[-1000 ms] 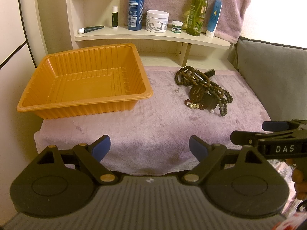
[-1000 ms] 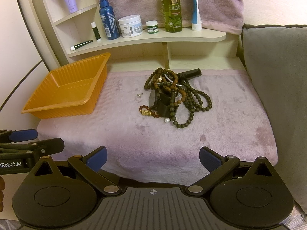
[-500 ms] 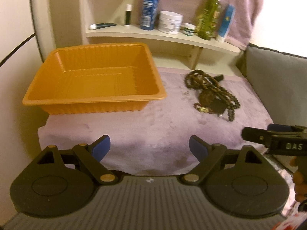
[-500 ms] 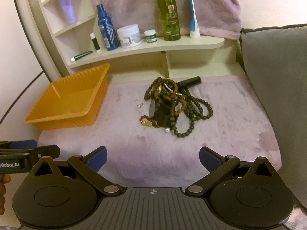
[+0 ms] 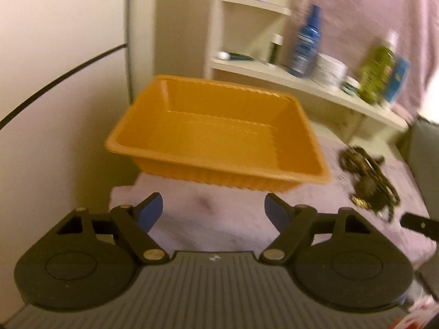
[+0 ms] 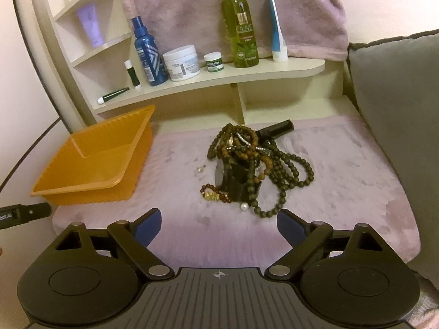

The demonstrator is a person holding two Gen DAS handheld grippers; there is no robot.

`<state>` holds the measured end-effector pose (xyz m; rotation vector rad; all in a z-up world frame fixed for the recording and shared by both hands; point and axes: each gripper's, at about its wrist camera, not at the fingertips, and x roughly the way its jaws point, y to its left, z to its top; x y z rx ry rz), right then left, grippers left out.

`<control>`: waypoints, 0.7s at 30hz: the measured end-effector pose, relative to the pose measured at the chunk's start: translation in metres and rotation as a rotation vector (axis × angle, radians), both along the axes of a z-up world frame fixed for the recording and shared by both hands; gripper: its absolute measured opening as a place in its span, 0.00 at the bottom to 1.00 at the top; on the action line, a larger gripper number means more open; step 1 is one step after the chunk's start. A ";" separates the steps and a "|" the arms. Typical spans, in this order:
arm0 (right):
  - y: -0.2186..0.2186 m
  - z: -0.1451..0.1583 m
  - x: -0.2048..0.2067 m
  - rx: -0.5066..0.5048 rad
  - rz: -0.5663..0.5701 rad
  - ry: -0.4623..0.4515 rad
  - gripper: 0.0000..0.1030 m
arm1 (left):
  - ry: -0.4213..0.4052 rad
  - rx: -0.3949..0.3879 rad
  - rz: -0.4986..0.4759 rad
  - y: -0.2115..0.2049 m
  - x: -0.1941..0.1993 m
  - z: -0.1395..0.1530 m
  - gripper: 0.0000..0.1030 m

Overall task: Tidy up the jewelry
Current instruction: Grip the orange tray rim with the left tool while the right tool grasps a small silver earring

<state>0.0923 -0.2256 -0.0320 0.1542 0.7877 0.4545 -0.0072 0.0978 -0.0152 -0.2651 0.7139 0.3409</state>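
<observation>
A tangled pile of dark bead necklaces [image 6: 255, 161] lies mid-table on the pink fluffy cloth [image 6: 343, 164], with a red-and-gold bracelet [image 6: 212, 193], a loose pearl [image 6: 244, 206] and a small clear earring [image 6: 200, 168] beside it. The pile also shows blurred in the left wrist view [image 5: 367, 178]. An empty orange tray [image 6: 90, 164] stands at the left; it fills the middle of the left wrist view [image 5: 219, 134]. My left gripper [image 5: 214, 211] is open and empty in front of the tray. My right gripper [image 6: 218, 226] is open and empty, short of the pile.
A curved shelf [image 6: 219, 79] behind holds a blue bottle [image 6: 148, 54], a white jar [image 6: 181, 62], a green olive bottle [image 6: 241, 30] and tubes. A grey cushion [image 6: 397, 87] borders the right side. The left gripper's finger [image 6: 24, 212] shows at the left edge.
My left gripper has swung left toward the orange tray, which now sits centred in its view. My right gripper has moved closer to the jewelry pile. Both stay open.
</observation>
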 end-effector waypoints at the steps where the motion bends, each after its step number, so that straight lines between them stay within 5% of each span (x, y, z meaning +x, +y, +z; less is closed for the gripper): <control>1: 0.002 -0.001 0.003 0.000 -0.004 -0.005 0.88 | -0.006 0.001 0.018 0.006 -0.001 -0.001 0.77; 21: 0.015 -0.007 0.044 -0.037 -0.100 -0.015 0.88 | -0.169 -0.089 0.259 0.080 0.024 -0.036 0.76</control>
